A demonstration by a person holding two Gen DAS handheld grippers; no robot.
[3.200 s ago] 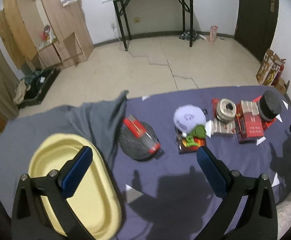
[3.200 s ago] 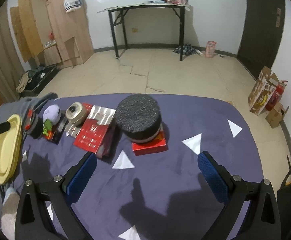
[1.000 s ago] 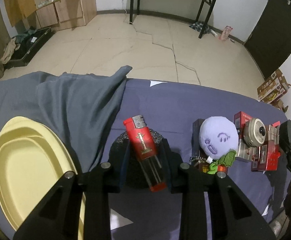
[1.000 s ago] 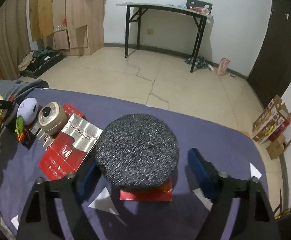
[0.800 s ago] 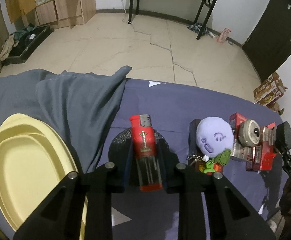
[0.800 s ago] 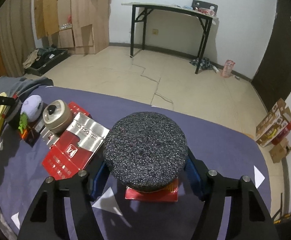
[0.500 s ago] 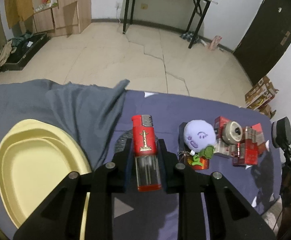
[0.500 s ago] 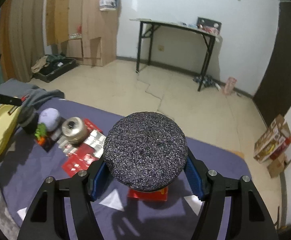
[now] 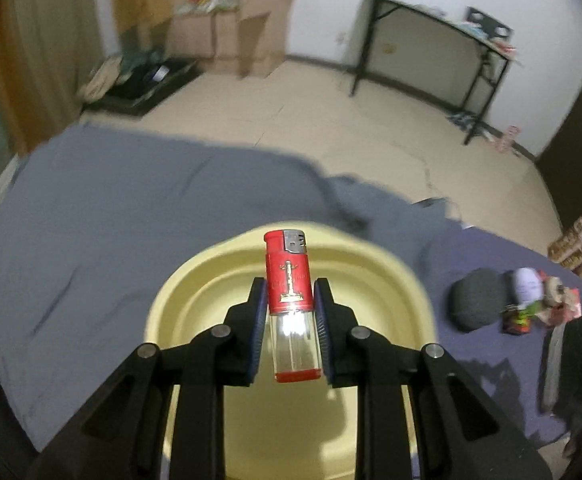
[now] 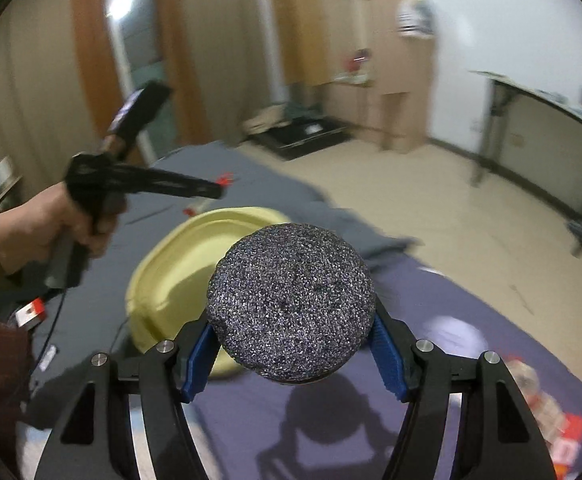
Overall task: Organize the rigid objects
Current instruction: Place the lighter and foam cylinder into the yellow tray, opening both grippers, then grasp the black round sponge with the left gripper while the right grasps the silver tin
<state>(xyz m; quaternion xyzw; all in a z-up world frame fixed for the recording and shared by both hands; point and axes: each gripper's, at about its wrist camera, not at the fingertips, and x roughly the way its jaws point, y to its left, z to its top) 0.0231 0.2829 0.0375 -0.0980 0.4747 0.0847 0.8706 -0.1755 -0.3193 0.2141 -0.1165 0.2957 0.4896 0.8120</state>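
Both grippers have swung over to the yellow tray (image 9: 179, 292). Beyond it lies grey cloth (image 9: 123, 208). Left gripper (image 9: 289, 308) clamps a red, clear-bodied lighter (image 9: 289, 276) above the tray; right gripper (image 10: 291, 344) clamps a speckled dark disc (image 10: 289, 304) beside it.

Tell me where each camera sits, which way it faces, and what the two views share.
Left wrist: sits behind the left gripper, tilted down over the pale yellow oval plastic tray; its black fingers clamp a red lighter.
Right wrist: behind the right gripper, gripping a dark speckled round disc; the person's left hand shows.
Shared: tray, grey cloth.
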